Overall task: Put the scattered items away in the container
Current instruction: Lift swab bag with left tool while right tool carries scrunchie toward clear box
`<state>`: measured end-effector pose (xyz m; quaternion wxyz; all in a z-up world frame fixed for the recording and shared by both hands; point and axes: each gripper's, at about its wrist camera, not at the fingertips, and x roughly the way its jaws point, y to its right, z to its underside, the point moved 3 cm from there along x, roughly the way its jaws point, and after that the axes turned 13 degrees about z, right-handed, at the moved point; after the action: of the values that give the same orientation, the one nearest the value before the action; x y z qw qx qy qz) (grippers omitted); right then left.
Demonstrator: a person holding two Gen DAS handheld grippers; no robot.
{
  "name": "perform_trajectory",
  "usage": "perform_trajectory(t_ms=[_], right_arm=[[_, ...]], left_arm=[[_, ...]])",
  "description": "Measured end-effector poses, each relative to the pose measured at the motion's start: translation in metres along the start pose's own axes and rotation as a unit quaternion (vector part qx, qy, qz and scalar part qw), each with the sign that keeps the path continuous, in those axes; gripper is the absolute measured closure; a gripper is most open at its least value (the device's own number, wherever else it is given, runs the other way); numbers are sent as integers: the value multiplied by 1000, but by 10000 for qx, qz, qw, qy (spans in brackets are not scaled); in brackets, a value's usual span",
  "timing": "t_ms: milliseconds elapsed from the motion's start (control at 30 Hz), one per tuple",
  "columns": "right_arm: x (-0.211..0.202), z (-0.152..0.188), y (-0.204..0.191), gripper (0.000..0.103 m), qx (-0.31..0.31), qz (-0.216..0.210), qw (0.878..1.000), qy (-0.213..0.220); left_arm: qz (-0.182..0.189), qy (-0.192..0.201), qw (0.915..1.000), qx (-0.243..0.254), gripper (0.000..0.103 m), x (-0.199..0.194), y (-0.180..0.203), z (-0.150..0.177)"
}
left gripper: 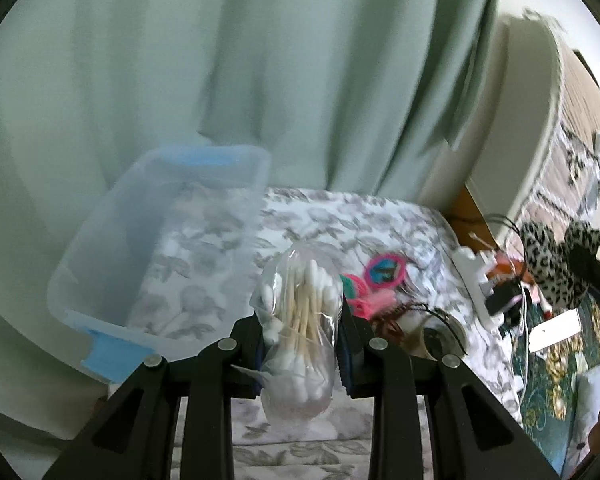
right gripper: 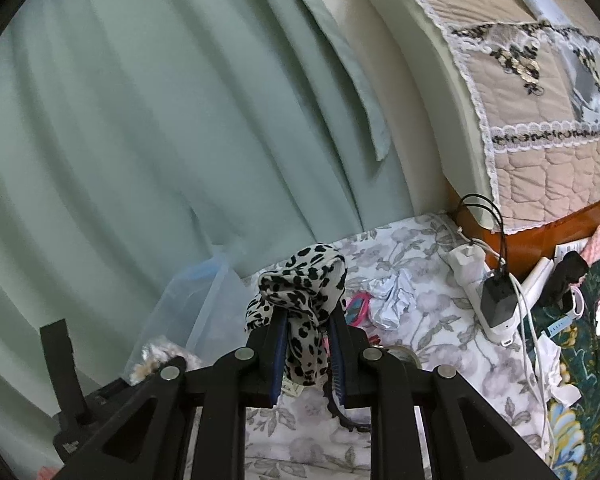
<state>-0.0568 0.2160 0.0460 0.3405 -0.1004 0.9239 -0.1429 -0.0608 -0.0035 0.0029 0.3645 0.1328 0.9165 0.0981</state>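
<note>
You face a pale green curtain (right gripper: 148, 128) in soft daylight; below it lies a floral cloth (right gripper: 428, 304), and far right a quilted headboard (right gripper: 540, 152).

A home bedroom: green curtain (right gripper: 140, 140), floral bedsheet (right gripper: 420, 292) (quilted lace-trimmed cover (right gripper: 540, 140) alongside).

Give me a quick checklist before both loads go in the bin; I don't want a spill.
1. Left gripper shut on swab bag: ok.
2. Right gripper shut on leopard cloth: ok.
3. Bin open, no lid: ok.
4. Room in bin: ok, floor looks bare.
5. Swab bag sealed: cannot tell.
6. Table cleared: not ok, pink items remain.
</note>
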Motion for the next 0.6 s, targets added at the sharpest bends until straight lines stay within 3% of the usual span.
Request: perform_trajectory(t_ms=[600], right_arm=[[29, 3, -102, 82, -1002, -248, 9940, -360]], left_arm=[[-282, 680, 9939, -821, 74, -44, -103, -9]])
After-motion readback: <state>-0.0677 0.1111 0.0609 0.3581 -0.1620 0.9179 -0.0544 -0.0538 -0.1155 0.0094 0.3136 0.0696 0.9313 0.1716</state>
